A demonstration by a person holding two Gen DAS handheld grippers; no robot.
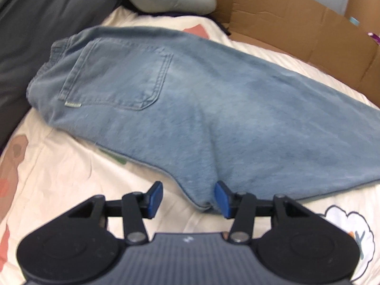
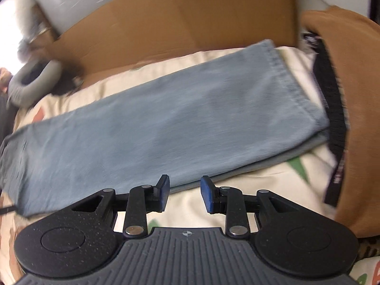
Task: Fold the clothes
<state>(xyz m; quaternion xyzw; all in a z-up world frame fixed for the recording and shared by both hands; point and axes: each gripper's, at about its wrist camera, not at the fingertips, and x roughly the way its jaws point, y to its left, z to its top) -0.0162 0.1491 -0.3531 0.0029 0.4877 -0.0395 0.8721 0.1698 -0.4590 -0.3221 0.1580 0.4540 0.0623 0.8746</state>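
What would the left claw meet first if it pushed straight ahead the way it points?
Most likely the jeans: the open left claw already has their near crotch corner between its pads, so the denim comes first, well before the cardboard beyond. Height above the sheet is unclear.

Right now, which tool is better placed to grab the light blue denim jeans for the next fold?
Left, probably. The left tool is open with the crotch corner of the light blue denim jeans between its fingers. The right tool is also open, but mostly sits over bare cream patterned bedsheet beside the leg's edge.
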